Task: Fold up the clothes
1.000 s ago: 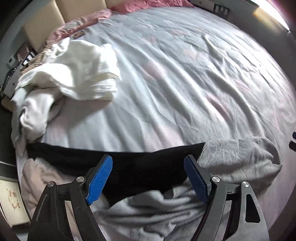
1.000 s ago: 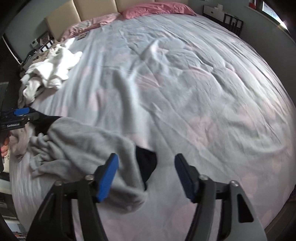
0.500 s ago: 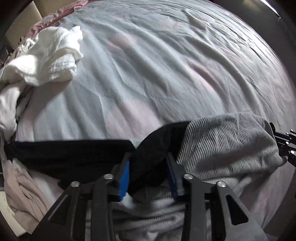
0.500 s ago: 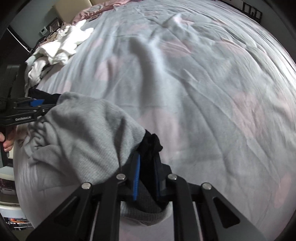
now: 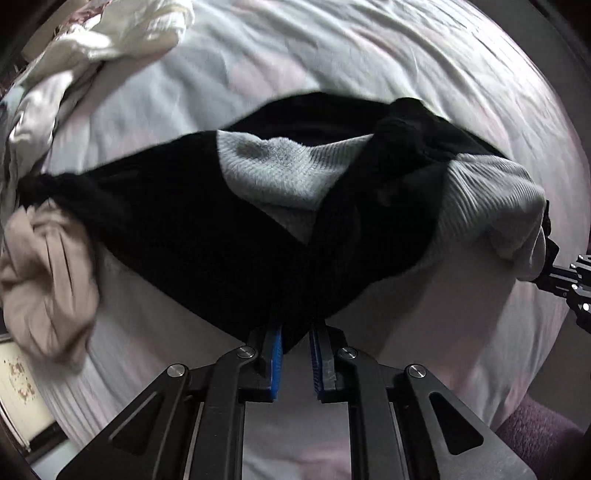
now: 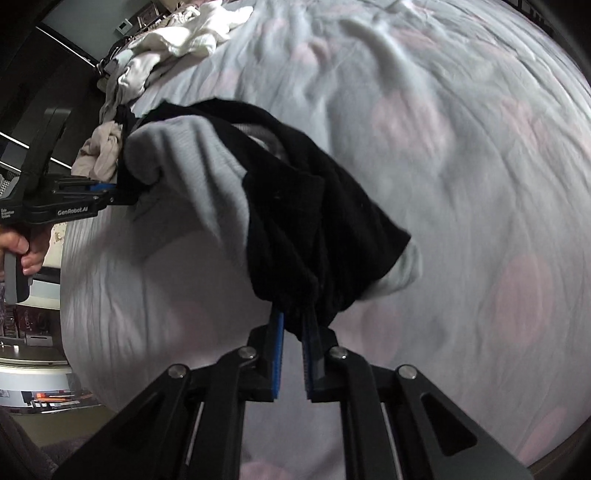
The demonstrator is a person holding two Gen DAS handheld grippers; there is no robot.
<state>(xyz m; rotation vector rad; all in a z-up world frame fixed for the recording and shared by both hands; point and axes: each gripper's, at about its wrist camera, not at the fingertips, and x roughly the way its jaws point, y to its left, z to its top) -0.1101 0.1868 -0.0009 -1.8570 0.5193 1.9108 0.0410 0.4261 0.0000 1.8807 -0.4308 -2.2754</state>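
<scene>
A black and grey ribbed garment (image 5: 280,177) hangs stretched between my two grippers, lifted above the bed. My left gripper (image 5: 295,343) is shut on its black edge. My right gripper (image 6: 293,332) is shut on the black fabric at the other end (image 6: 295,221). The right gripper also shows at the far right of the left wrist view (image 5: 569,280), and the left gripper at the left of the right wrist view (image 6: 92,195), held by a hand.
The bed (image 5: 332,55) has a pale sheet with faint pink patches (image 6: 461,147). A pile of white clothes (image 5: 122,33) lies at the far left, also in the right wrist view (image 6: 177,40). A beige garment (image 5: 44,258) lies beside the black edge.
Both grippers closed on the garment half a second ago and have since lifted it off the bed, pulling it up and spreading it between them.
</scene>
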